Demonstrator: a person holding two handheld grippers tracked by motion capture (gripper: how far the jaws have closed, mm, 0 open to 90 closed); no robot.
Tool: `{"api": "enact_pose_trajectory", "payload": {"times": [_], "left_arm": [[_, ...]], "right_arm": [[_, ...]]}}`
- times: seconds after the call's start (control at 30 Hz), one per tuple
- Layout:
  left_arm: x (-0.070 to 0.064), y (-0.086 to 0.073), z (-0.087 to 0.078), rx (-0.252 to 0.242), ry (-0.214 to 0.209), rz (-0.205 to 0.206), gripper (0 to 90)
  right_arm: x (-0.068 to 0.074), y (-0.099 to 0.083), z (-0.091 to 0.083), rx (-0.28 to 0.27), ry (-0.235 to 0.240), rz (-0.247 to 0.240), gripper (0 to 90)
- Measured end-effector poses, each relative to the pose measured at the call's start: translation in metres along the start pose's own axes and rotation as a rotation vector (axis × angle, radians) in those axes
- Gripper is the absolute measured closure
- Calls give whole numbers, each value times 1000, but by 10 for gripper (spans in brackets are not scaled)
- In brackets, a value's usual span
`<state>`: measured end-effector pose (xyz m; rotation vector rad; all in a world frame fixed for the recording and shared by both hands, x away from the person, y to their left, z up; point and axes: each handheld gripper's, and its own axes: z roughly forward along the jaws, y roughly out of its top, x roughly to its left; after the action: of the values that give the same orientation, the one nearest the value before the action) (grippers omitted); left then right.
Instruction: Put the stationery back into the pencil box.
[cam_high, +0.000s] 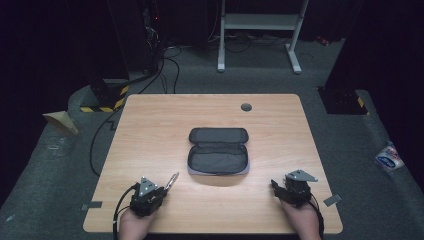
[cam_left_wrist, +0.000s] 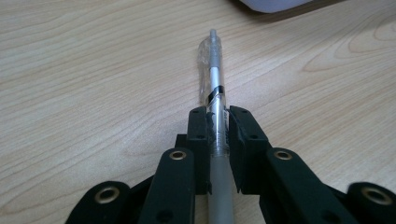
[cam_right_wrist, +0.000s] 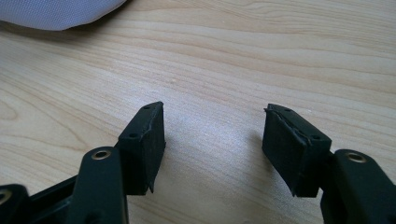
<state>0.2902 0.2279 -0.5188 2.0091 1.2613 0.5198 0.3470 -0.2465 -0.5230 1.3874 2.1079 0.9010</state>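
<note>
Pen (cam_left_wrist: 215, 93) is clamped in the left gripper (cam_left_wrist: 217, 122); open case (cam_high: 218, 151) ahead waits; right gripper (cam_right_wrist: 212, 135) gapes empty

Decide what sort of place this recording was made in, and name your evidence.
Probably a lab or recording studio: dark curtained surroundings, cables trailing over grey carpet, hazard-striped stand bases, and one wooden table set up alone.
</note>
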Motion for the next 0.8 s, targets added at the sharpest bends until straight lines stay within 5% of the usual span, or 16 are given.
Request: {"api": "enact_pose_trajectory", "payload": {"times": [0.4,0.6,0.8], "left_arm": [[-2,1,-4,-32,-1,37,793],[-1,2,-7,-61,-60,61,795],[2,3,-11,-76,-58,17,794]], "right_arm": [[0,0,0,0,0,0,386],[0,0,0,0,0,0,386],[0,0,0,0,0,0,386]]}}
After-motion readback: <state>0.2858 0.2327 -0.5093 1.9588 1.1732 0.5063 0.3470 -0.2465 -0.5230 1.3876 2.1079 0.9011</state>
